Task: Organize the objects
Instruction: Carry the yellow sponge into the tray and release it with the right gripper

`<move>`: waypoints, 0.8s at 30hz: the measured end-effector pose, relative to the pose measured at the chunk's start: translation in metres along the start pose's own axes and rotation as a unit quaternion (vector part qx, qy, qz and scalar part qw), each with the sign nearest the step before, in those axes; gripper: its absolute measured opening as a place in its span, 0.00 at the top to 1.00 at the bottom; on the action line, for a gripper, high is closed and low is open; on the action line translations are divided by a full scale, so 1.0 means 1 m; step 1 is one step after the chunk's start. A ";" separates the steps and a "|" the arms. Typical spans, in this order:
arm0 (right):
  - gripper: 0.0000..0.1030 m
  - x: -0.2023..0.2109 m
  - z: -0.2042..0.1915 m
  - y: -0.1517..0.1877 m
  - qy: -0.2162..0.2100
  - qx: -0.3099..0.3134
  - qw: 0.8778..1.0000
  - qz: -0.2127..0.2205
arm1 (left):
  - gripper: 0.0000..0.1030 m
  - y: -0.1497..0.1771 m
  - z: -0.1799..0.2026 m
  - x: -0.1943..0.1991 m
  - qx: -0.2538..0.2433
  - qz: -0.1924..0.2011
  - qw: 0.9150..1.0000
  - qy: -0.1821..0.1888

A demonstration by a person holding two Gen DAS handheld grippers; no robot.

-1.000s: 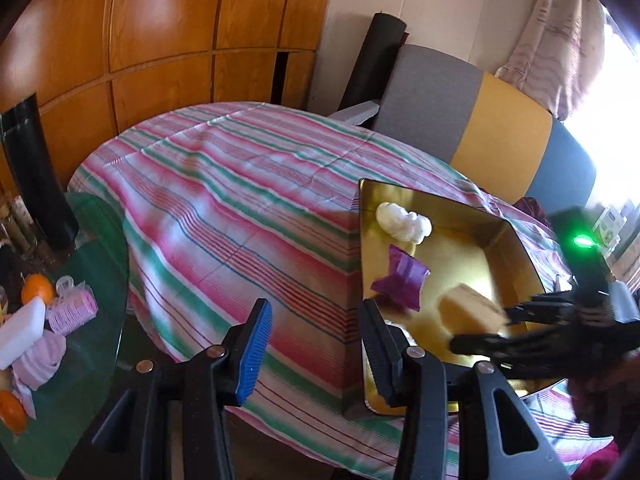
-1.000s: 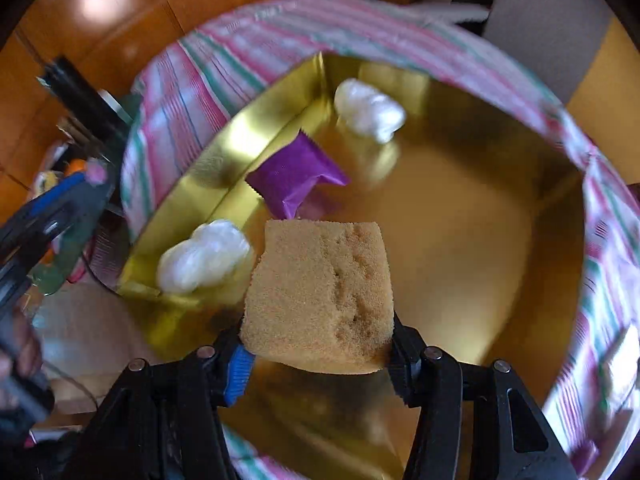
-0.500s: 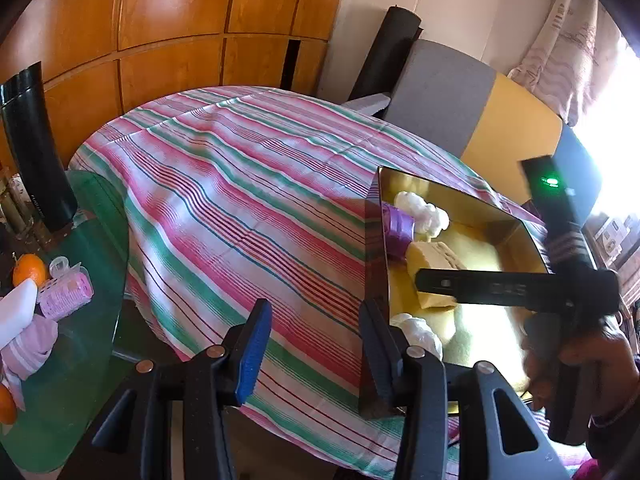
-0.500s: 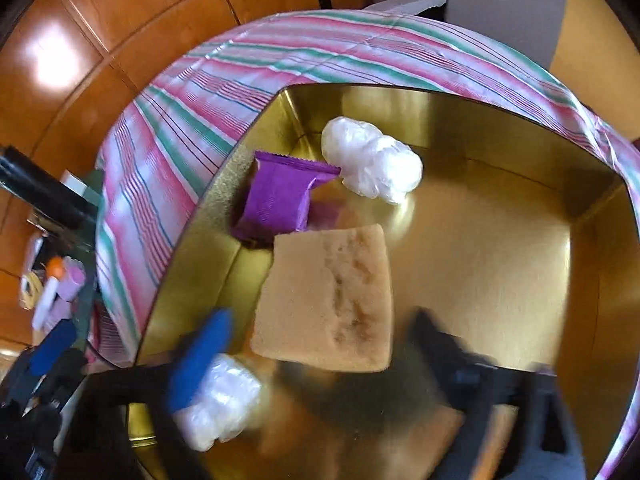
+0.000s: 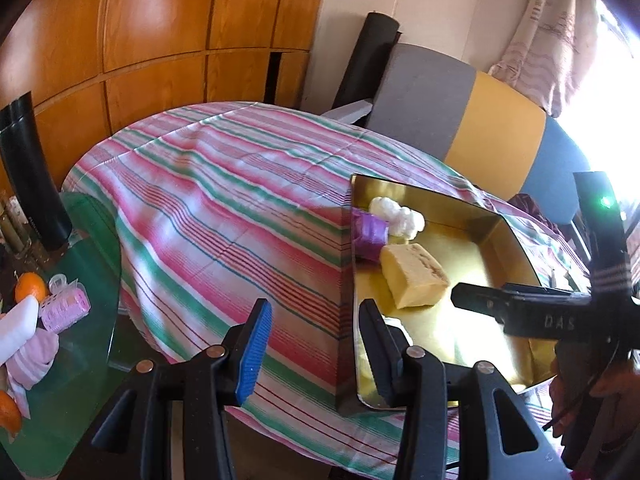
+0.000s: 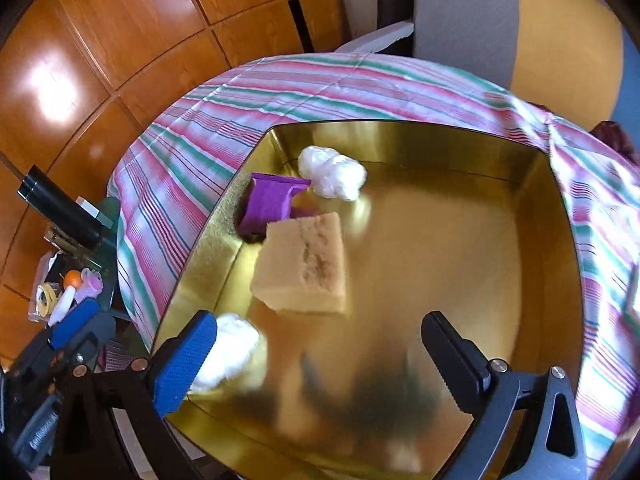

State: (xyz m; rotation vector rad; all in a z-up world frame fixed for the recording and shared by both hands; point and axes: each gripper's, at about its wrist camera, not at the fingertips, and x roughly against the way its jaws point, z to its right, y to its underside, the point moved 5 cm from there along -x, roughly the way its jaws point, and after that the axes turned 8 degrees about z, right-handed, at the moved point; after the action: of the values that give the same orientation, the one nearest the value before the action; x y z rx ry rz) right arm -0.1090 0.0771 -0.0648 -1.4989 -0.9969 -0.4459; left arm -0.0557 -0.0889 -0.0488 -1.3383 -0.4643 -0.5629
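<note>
A gold tray [image 6: 460, 240] sits on the striped tablecloth [image 5: 224, 208]. In it lie a tan sponge [image 6: 304, 264], a purple packet [image 6: 272, 200] and two white wads, one far [image 6: 332, 172] and one at the near corner [image 6: 232, 352]. My right gripper [image 6: 316, 320] hovers wide open just above and behind the sponge, holding nothing. The left wrist view shows the tray [image 5: 500, 240], the sponge [image 5: 412, 276] and one right finger [image 5: 480, 302] from the side. My left gripper [image 5: 314, 308] hangs over the table's near edge beside the tray, open a little and empty.
A green glass side table [image 5: 80, 344] at the left carries oranges [image 5: 30, 286], pink hair curlers [image 5: 66, 306] and a pink cloth. A black cylinder [image 5: 30, 172] stands beside it. A grey and yellow chair [image 5: 460, 112] is behind the table. A hand [image 5: 580, 396] grips the right tool.
The right gripper let go of the sponge, opened wide and drew back upward. The sponge now lies in the tray by the purple packet. The left gripper stayed put.
</note>
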 end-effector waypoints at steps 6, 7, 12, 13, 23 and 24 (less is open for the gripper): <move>0.00 0.033 0.009 0.012 0.036 0.007 0.998 0.043 | 0.56 -0.001 0.016 0.007 -0.023 0.009 1.000 0.007; 0.00 0.038 0.012 0.014 0.042 0.008 0.998 0.049 | 0.56 -0.001 0.019 0.008 -0.027 0.009 1.000 0.010; 0.00 0.064 0.026 0.022 0.069 0.016 0.994 0.080 | 0.56 0.000 0.034 0.009 -0.042 0.005 0.999 0.023; 0.00 0.068 0.028 0.023 0.072 0.017 0.994 0.085 | 0.56 0.000 0.038 0.009 -0.045 0.003 0.999 0.026; 0.00 0.115 0.065 0.039 0.117 0.009 0.985 0.128 | 0.56 0.002 0.073 0.011 -0.083 -0.001 0.995 0.049; 0.00 0.119 0.070 0.041 0.122 0.006 0.984 0.129 | 0.56 0.002 0.077 0.010 -0.087 -0.002 0.995 0.051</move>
State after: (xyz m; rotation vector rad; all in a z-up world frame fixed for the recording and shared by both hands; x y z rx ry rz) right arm -0.0295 0.1850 -0.0132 -1.4977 -0.6026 -0.4236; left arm -0.0463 -0.0145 -0.0304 -1.4671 -0.3406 -0.6836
